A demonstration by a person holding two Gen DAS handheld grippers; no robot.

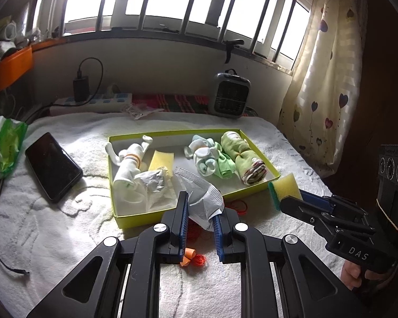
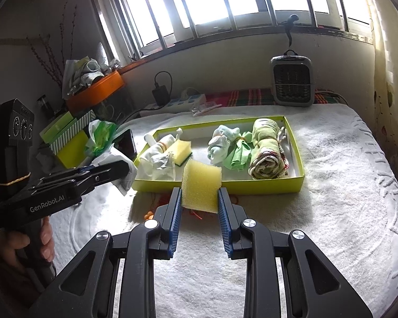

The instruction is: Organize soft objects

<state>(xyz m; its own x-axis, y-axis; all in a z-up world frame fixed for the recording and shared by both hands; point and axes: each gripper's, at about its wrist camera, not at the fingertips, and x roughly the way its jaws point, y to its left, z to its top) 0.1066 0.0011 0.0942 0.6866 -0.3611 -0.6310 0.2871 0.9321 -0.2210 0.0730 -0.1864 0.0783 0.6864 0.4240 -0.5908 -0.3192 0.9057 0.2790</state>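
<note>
My left gripper (image 1: pixel 200 205) is shut on a crumpled white tissue (image 1: pixel 199 196), held just above the near wall of the lime-green box (image 1: pixel 113 185). In the right wrist view, my right gripper (image 2: pixel 199 193) is shut on a yellow sponge (image 2: pixel 201 184) in front of the same box (image 2: pixel 225 185). That sponge (image 1: pixel 284 185) also shows at the box's right corner in the left wrist view. The box holds a white sock bundle (image 1: pixel 127 167), another yellow sponge (image 1: pixel 160 160), crumpled white paper (image 1: pixel 152 180), pale blue socks (image 1: pixel 203 156), a green cloth (image 1: pixel 224 168) and a rolled green towel (image 1: pixel 244 159).
The box lies on a white towel-covered surface (image 1: pixel 66 225). A black phone (image 1: pixel 53 167) and a green tissue pack (image 1: pixel 5 145) lie left of it. Behind stand a small heater (image 1: pixel 229 95) and a power strip (image 1: pixel 92 100). Orange bits (image 1: pixel 188 255) and red thread (image 1: pixel 200 259) lie below my left gripper.
</note>
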